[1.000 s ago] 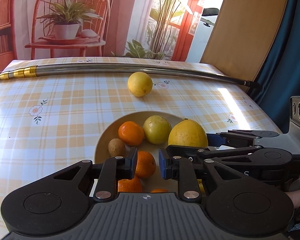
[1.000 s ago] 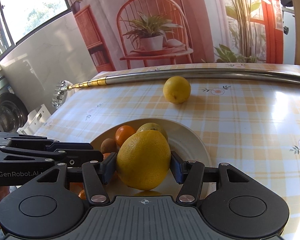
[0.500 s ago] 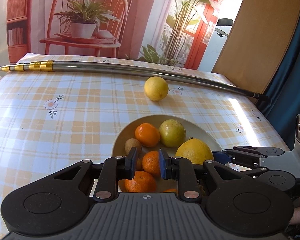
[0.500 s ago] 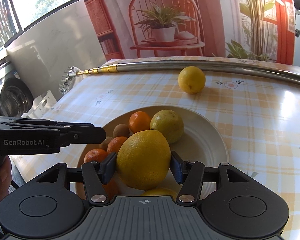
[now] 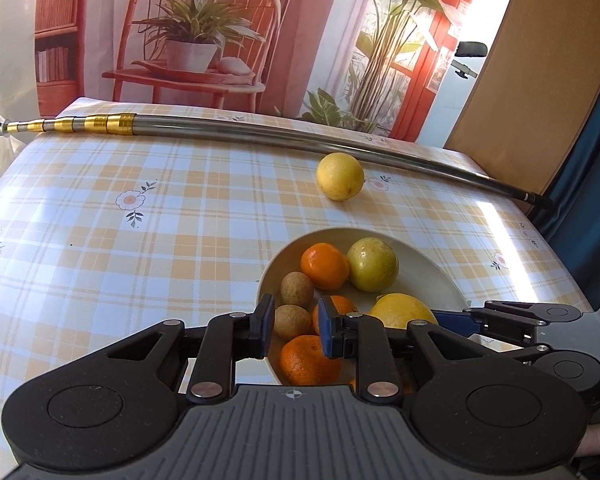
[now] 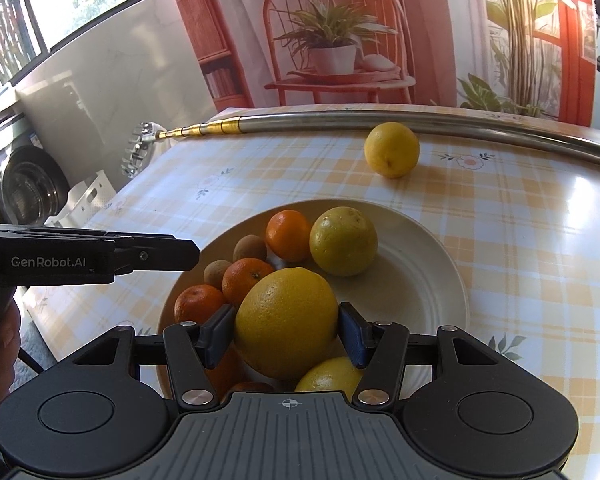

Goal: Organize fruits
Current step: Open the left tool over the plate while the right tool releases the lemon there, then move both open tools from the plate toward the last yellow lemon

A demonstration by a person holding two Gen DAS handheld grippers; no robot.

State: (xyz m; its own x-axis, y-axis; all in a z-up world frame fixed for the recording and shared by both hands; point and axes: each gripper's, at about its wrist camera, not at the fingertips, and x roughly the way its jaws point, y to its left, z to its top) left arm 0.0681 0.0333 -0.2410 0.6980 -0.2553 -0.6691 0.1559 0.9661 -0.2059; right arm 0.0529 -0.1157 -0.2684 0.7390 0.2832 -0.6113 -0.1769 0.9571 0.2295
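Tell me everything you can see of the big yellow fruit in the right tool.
The big yellow fruit is a rounded citrus with dimpled, glossy yellow-orange peel and a small pale stem scar on top. The right tool is shut on it, one blue pad pressing each side. It sits over the near part of the cream plate, above another yellow fruit; whether it rests on anything cannot be told.

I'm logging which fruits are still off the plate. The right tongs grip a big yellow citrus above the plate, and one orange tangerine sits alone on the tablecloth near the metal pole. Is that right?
Not quite. The lone fruit on the tablecloth near the metal pole is yellow, not an orange tangerine; the right wrist view shows it. The tangerines lie on the plate. The right tongs do grip the big yellow citrus above the plate.
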